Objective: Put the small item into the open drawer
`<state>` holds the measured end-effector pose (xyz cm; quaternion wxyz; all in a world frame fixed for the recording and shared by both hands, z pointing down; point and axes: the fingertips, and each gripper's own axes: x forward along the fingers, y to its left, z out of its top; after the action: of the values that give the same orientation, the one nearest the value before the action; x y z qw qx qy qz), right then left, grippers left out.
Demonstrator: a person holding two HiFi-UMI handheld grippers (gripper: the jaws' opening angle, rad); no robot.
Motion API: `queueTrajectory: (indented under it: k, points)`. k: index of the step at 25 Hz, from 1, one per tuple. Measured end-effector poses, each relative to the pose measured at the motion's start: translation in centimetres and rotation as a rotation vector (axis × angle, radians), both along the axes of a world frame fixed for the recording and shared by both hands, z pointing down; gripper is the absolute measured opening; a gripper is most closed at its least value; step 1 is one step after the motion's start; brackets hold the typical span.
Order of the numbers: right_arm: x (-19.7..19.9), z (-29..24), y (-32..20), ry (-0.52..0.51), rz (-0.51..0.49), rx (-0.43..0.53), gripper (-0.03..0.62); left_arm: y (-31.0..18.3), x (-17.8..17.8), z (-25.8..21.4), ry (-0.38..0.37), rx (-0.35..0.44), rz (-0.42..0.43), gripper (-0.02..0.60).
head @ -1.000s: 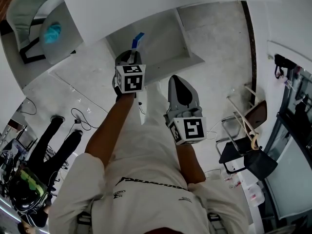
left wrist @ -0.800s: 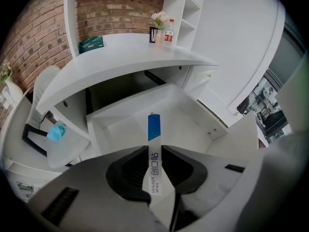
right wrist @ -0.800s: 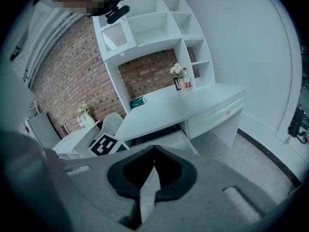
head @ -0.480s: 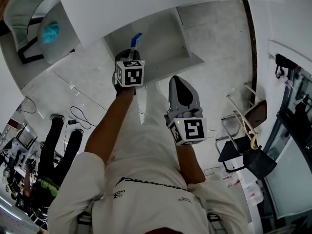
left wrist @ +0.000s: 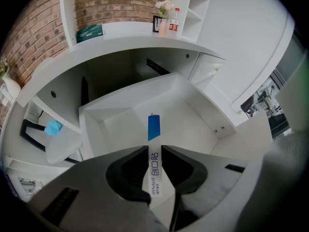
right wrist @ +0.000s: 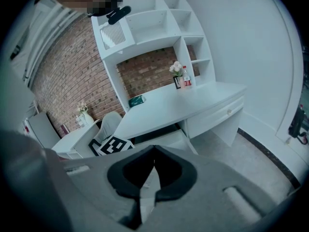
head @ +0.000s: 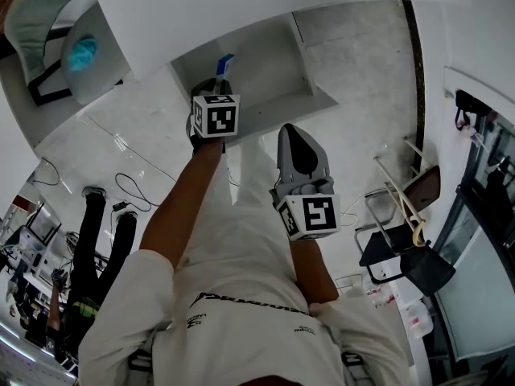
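A flat white strip with a blue end, the small item (left wrist: 153,144), stands upright between my left gripper's (left wrist: 154,148) jaws, which are shut on it. In the head view the left gripper (head: 216,87) holds the small item's blue tip (head: 226,63) over the front of the open white drawer (head: 269,95). From the left gripper view the drawer (left wrist: 116,124) looks bare inside, directly below the strip. My right gripper (head: 299,147) hangs lower right of the drawer, its jaws shut with nothing between them; the right gripper (right wrist: 153,151) points toward the desk.
The white desk top (head: 241,6) runs above the drawer. A white chair (head: 56,30) with a teal cloth (head: 82,53) stands at the left. Cables (head: 133,191) lie on the floor. A folding chair (head: 402,232) stands at the right. A person (head: 88,248) stands at lower left.
My left gripper has moved slightly up and forward with the strip, further over the drawer. The right gripper has stayed in place.
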<state>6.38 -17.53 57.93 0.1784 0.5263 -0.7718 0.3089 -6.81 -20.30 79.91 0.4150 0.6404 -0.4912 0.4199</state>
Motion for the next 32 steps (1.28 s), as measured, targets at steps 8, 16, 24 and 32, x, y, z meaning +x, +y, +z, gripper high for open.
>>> queueTrajectory:
  k: [8,16,24,32]
  points:
    - [0.0,0.2,0.0,0.004,-0.007,-0.004,0.000,-0.2,0.2,0.2,0.021,-0.001,-0.012,0.083]
    - [0.3,0.1,0.3,0.010,-0.008,-0.009,0.000,-0.2,0.5,0.5,0.041,-0.003,-0.011,0.086]
    - [0.7,-0.4,0.5,0.012,-0.007,0.002,0.000,-0.3,1.0,0.1,0.062,0.006,-0.018,0.110]
    - [0.7,-1.2,0.9,0.015,-0.013,0.018,0.000,0.1,1.4,-1.3,0.078,0.022,-0.015,0.115]
